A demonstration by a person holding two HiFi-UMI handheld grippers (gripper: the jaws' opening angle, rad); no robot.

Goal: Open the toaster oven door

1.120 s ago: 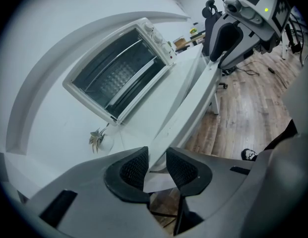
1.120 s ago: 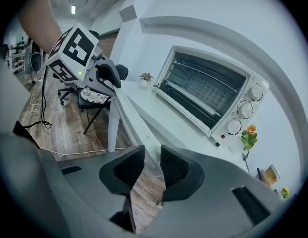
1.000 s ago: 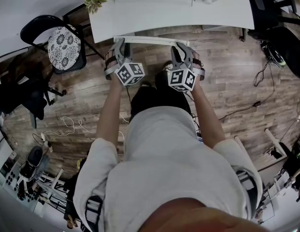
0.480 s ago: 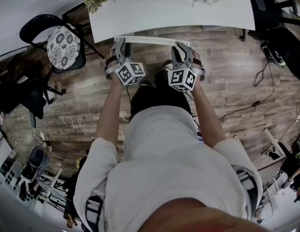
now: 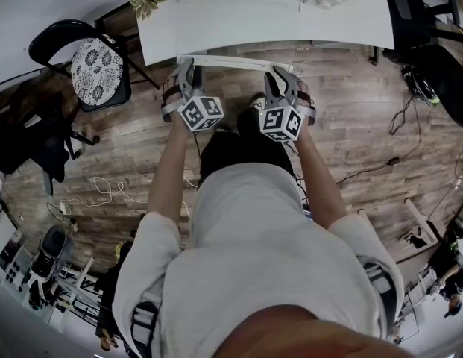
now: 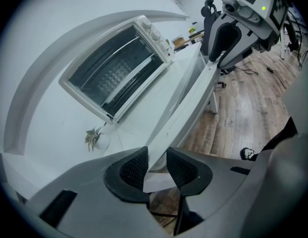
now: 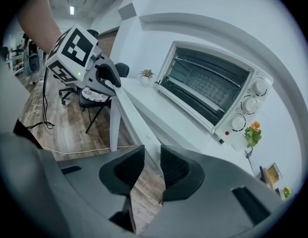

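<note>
White table [image 5: 231, 24] bears toaster oven [image 6: 116, 71]; wood floor [image 5: 350, 118].

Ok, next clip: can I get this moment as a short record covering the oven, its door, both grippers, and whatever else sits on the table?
setting: white table, seen from above
toaster oven: white, at the back of the table, three knobs at its right end
oven door: shut, nothing touching it
left gripper: jaws apart, gripping nothing, at the table's front edge
right gripper: jaws apart, gripping nothing, at the table's front edge
also on table: small potted plant left of the oven; orange-flowered plant right of it
task: not yet begun
</note>
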